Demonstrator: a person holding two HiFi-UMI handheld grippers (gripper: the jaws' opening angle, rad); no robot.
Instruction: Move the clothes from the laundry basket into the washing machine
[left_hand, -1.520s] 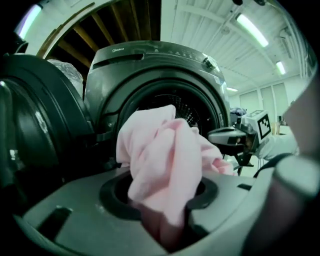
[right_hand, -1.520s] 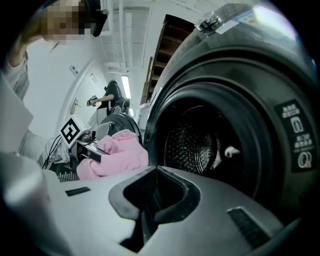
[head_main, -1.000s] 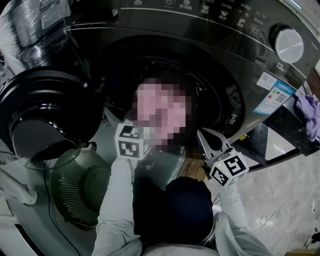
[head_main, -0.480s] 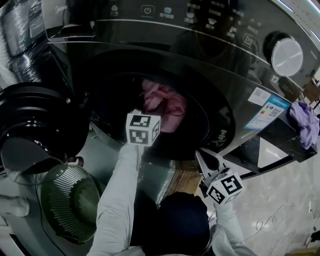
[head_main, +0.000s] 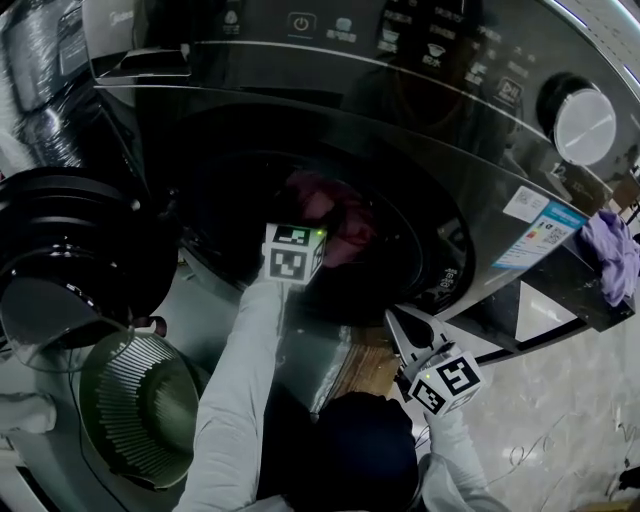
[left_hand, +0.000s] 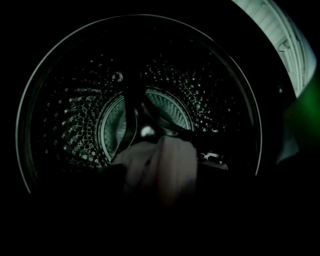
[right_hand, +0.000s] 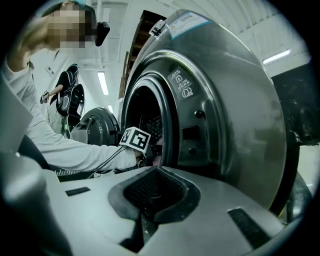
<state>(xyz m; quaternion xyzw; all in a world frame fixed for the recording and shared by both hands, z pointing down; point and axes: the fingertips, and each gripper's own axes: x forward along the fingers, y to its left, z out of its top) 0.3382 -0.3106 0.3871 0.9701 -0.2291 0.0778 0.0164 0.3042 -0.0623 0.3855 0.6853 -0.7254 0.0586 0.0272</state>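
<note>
Dark drum (left_hand: 75, 100), pink garment (left_hand: 162, 162) bunched, axis unclear

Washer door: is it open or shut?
Open. The door hangs swung aside to the left, and the drum shows, with a pink cloth inside.

garment (head_main: 345, 225): pink | laundry basket (head_main: 120, 420): green, ribbed | cloth (head_main: 612, 252): purple | washing machine (head_main: 300, 110): dark grey

We take this for a laundry corner in a large, strip-lit room. A front-loading washing machine (head_main: 470, 120) with a dial (head_main: 585, 125) and an energy label (head_main: 543, 232) stands on a glossy, stone-patterned floor (head_main: 570, 420). A green laundry basket (head_main: 130, 410) sits below its open door (head_main: 70, 250), and long ceiling lights (right_hand: 103, 82) run overhead.
</note>
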